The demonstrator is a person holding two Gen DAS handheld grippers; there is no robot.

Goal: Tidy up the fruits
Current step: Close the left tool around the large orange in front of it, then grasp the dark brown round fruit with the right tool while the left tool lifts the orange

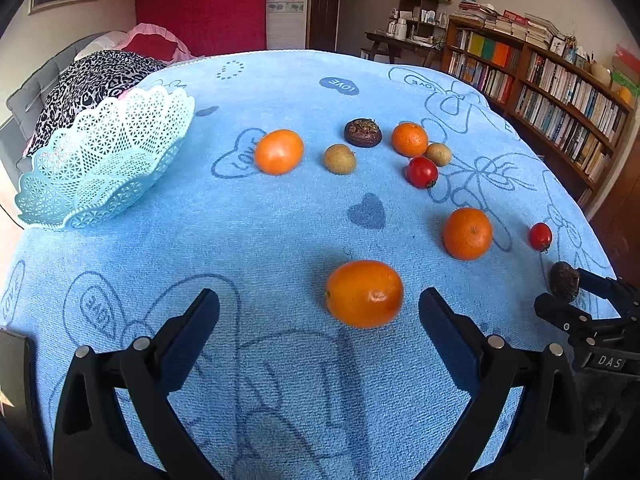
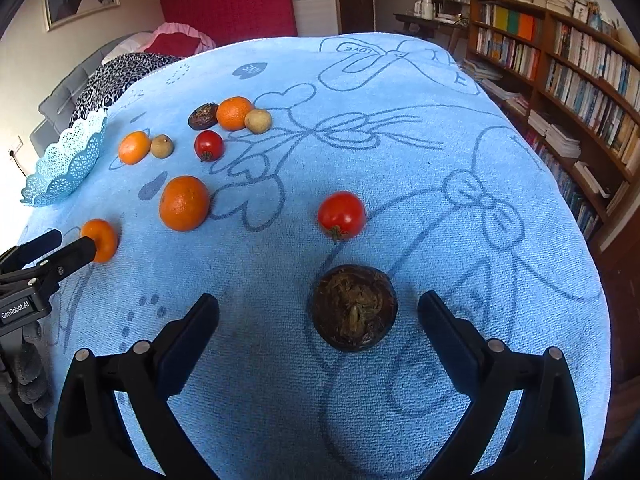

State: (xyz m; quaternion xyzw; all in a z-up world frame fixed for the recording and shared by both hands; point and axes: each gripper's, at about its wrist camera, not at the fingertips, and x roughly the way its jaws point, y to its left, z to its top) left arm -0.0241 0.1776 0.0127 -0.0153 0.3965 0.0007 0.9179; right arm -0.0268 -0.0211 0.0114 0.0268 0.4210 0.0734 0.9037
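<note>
Nearest the left gripper [image 1: 319, 312], whose jaws stand wide apart and hold nothing, lies an orange [image 1: 364, 293] on the blue towel [image 1: 260, 220], just ahead of the fingertips and a little toward the right-hand finger. The right gripper [image 2: 319, 312] is likewise spread wide and empty, with a dark brown round fruit [image 2: 354, 307] sitting between and just beyond its fingers, stem end up. Taking that dark fruit as the landmark, a red tomato [image 2: 341, 214] rests just beyond it, a second orange [image 2: 184, 203] sits farther off to its left, and well beyond both is a cluster: a smaller tomato [image 2: 208, 145], two brownish-green fruits [image 2: 162, 146] [image 2: 258, 121] that may be kiwis or longans, though the view is too small to say, two more oranges [image 2: 134, 147] [image 2: 235, 113] and another dark fruit [image 2: 203, 115]. Farthest from the landmark, at the towel's left edge, stands the pale blue lattice basket [image 1: 104, 160], which appears empty in the left wrist view. The job looks to be at its start, with every fruit out on the towel and both grippers lined up for a first pick. The next move calls for easing each gripper forward until the fruit sits squarely between the pads, closing gently enough not to bruise or roll it, then carrying it across to the basket.
</note>
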